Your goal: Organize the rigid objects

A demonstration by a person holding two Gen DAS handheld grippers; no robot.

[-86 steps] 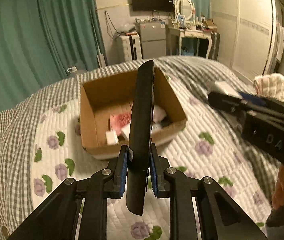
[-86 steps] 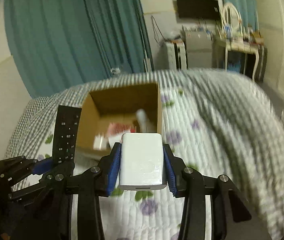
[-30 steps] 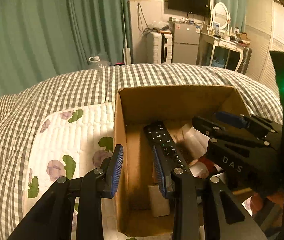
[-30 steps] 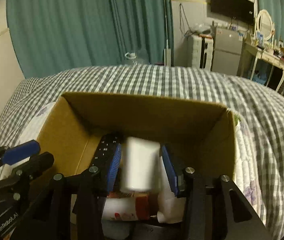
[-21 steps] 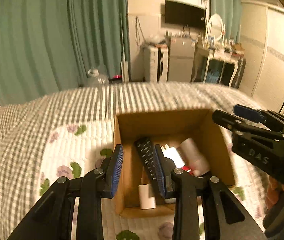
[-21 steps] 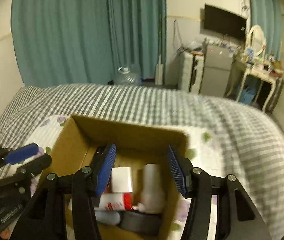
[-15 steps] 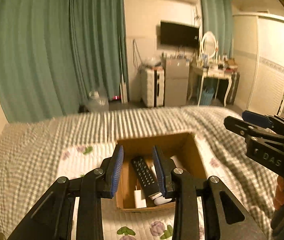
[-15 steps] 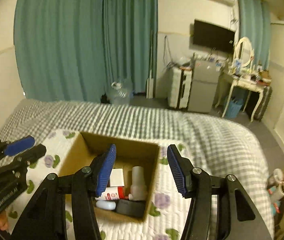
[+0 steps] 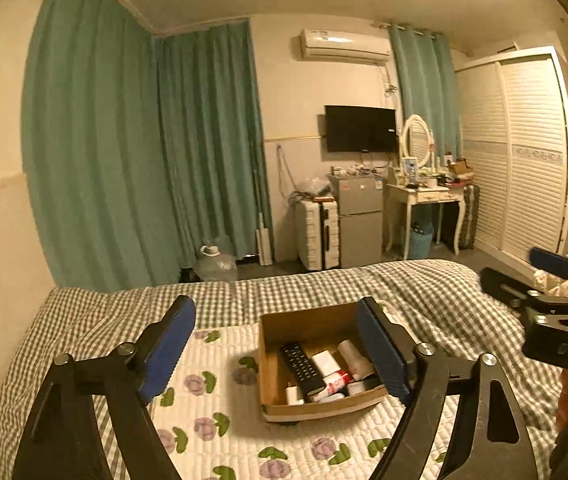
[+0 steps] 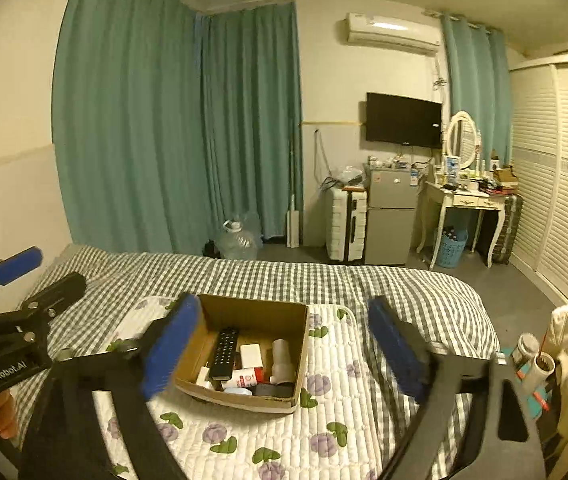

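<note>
Bed (image 10: 424,292) fills the lower frame, grey-check cover with a white quilted floral pad (image 10: 324,432) on top. Cardboard box (image 10: 302,360) sits on the pad, open top. Left tool (image 9: 279,350) raised well above the bed, blue pads spread wide, nothing between them. Right tool (image 10: 284,348) likewise high over the box, spread wide and empty. Inside the box: black remote (image 10: 223,353) lying lengthwise at the left side; white block (image 10: 251,356) just beside it toward the middle; pale cylinder (image 10: 282,356) at the right; red-and-white tube (image 10: 243,378) toward the near wall; dark flat item (image 10: 273,390) at the near right corner; small white plug-like piece (image 9: 292,395) in the near left corner
</note>
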